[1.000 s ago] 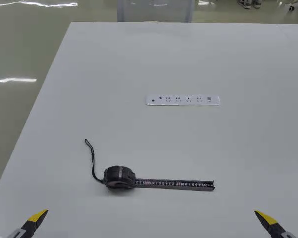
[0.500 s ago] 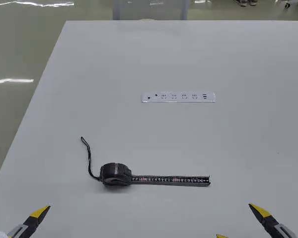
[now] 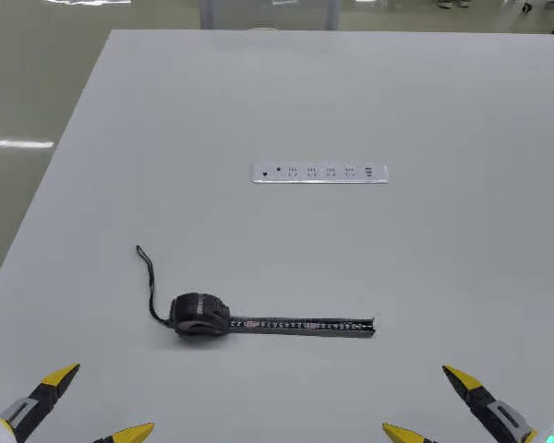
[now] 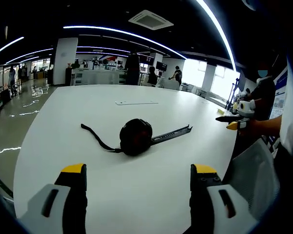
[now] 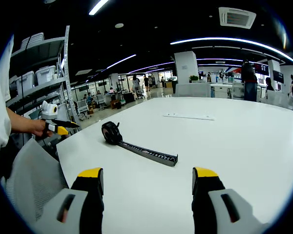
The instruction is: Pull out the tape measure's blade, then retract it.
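A black tape measure (image 3: 199, 315) lies on the white table, its dark blade (image 3: 300, 325) drawn out to the right and ending in a hook (image 3: 372, 326). Its black wrist strap (image 3: 148, 280) curls off to the left. The case (image 4: 136, 136) and blade (image 5: 147, 153) lie flat ahead of both grippers. My left gripper (image 3: 88, 406) hovers open at the near left edge, well short of the case. My right gripper (image 3: 427, 402) is open at the near right, below and right of the hook. Nothing sits between either pair of yellow-tipped fingers (image 4: 73, 169) (image 5: 206, 172).
A white power strip (image 3: 319, 173) lies flat farther back on the table (image 3: 443, 120). The table's left edge drops to a glossy floor (image 3: 28, 83). In the gripper views, shelving (image 5: 39, 73) stands at one side and people are in the distance.
The head camera has shifted, so the tape measure and power strip sit higher and more to the left. More of both grippers has come into the bottom of the view. The tape measure itself lies unchanged.
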Motion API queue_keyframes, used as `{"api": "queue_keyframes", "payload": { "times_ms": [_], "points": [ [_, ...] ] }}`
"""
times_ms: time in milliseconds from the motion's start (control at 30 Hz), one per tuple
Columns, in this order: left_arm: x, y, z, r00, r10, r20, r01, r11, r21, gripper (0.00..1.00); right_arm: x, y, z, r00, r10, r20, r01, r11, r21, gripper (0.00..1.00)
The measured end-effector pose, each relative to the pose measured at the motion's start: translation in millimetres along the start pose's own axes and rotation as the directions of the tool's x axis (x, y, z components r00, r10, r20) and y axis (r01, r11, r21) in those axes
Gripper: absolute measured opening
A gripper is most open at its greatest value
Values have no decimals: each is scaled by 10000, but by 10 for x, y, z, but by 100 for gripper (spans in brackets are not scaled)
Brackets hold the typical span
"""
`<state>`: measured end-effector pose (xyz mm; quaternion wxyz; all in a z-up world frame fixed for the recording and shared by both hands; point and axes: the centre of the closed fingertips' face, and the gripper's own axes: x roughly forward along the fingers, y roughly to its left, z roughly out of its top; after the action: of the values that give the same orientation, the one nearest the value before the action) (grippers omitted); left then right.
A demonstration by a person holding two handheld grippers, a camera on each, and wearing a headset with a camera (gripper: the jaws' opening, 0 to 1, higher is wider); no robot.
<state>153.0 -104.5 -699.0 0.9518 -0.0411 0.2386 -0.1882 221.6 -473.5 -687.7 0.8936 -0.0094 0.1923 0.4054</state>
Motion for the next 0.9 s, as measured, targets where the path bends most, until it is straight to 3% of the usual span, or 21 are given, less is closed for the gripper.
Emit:
{"api": "queue_keyframes", "payload": {
  "times_ms": [133, 667, 900],
  "points": [
    [31, -43, -17, 9997, -210, -138, 213, 9995, 221, 85, -1, 0, 43, 9999, -15, 124, 16, 10000, -33, 74],
    [79, -102, 91, 9997, -232, -38, 233, 9994, 271, 85, 16, -18, 67, 9999, 93, 117, -92, 9999, -89, 75],
    [67, -130, 86, 9997, -224, -100, 226, 9994, 246, 85, 44, 3, 72, 9998, 192, 66, -191, 9997, -136, 74]
  ]
}}
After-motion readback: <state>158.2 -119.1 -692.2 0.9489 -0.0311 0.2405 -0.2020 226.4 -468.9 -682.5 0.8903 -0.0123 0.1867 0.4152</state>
